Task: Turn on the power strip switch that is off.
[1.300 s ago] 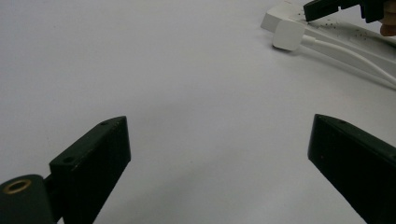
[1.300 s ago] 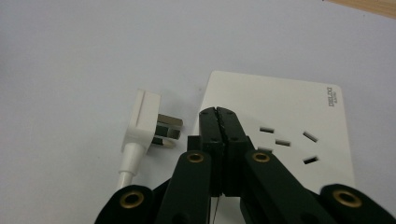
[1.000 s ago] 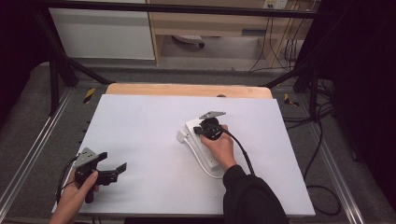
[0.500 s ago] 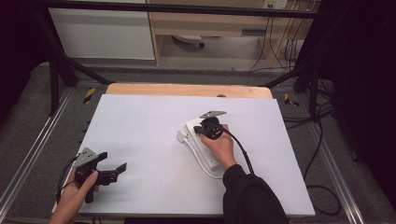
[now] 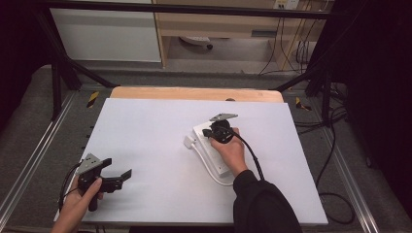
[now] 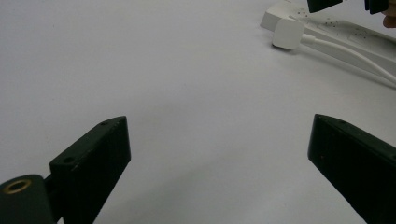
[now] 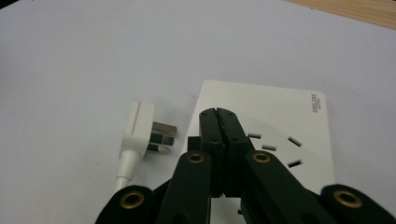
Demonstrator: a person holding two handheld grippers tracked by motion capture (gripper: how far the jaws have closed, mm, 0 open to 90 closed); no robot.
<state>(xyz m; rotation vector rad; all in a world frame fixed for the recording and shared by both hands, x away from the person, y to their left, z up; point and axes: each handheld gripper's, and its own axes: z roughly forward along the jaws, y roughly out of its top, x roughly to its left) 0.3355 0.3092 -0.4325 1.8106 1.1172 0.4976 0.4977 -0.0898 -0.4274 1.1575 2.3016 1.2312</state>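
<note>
Right gripper (image 7: 219, 114) jaws clenched, empty, on the power strip (image 7: 280, 116); plug (image 7: 140, 128) just left—we risk shoving the strip. Left gripper (image 5: 114, 178) jaws released.

The power strip (image 7: 280, 121) and plug (image 7: 137, 126) look like smooth white plastic; the plug's prongs are metal. The surface (image 5: 145, 145) is matt white, with a wood edge at the frame's top.

Even overhead light falls bright on the white worktop (image 5: 155, 145), leaving the surrounding floor dim and black at the edges. Shadows are soft; close-up jaws blur slightly, and the frames are mildly grainy.
</note>
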